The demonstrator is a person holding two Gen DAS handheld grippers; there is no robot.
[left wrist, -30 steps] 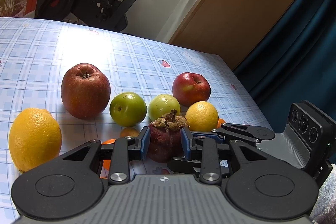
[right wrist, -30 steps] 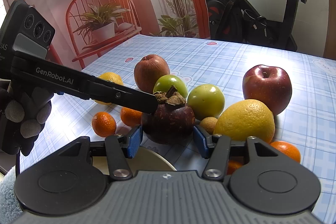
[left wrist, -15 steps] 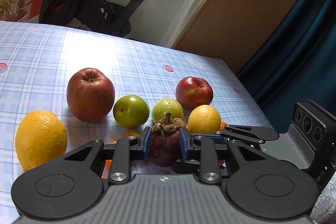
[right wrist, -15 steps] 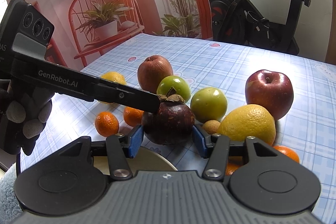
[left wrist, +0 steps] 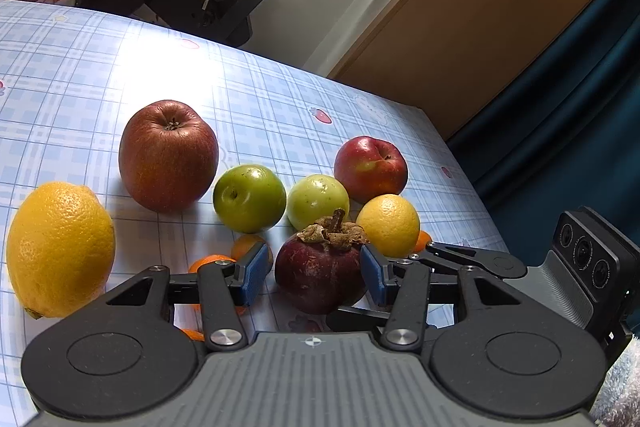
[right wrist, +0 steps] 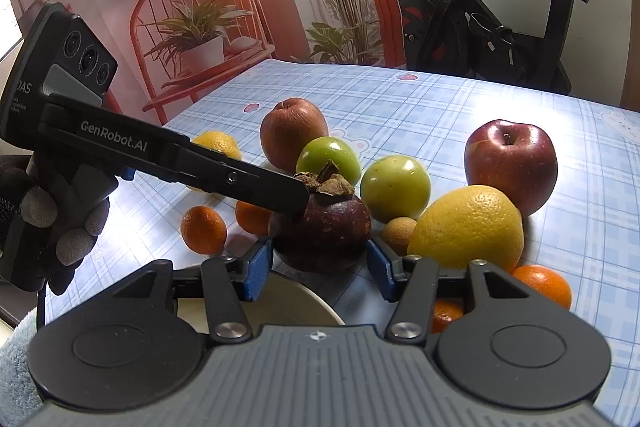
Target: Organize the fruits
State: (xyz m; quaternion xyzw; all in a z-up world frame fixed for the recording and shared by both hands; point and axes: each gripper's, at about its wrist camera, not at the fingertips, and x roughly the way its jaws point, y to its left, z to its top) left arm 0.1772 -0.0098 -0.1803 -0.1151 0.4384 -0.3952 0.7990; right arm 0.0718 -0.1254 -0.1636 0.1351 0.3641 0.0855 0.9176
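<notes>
A: Item 1 — mangosteen (left wrist: 322, 277). Loc?

B: On the checked surface (left wrist: 80, 87), near edge, front of the fruit cluster, just in front of the green fruit (left wrist: 249, 198) and small lemon (left wrist: 388, 225). Sits between the pads of both claws at once.

A: Left claw (left wrist: 316, 273) status?

B: Jaws opening. Clear gap at the left pad, right pad (left wrist: 374, 277) at or nearly at the skin — not gripping. From the right wrist view one left finger (right wrist: 240, 183) lies across the calyx.

A: Right claw (right wrist: 320, 269)?

B: Part open, straddling the fruit, left pad (right wrist: 258, 269) close against it, right pad a sliver off. Can't confirm pressure, so logged as not holding.

A: Step?

B: Prob. a handover, left letting go and right about to take it. Cream bowl rim (right wrist: 296, 297) shows under the right claw, at the surface's near edge; likely destination.

A: Next move needs?

B: Left claw clear of the stem first, then right closes on the widest part, gently — round, will roll.

A: Pose?

B: Both angled down twd the surface, converging from opp. sides. Gloved hand (right wrist: 48, 223) grips the left unit.
</notes>
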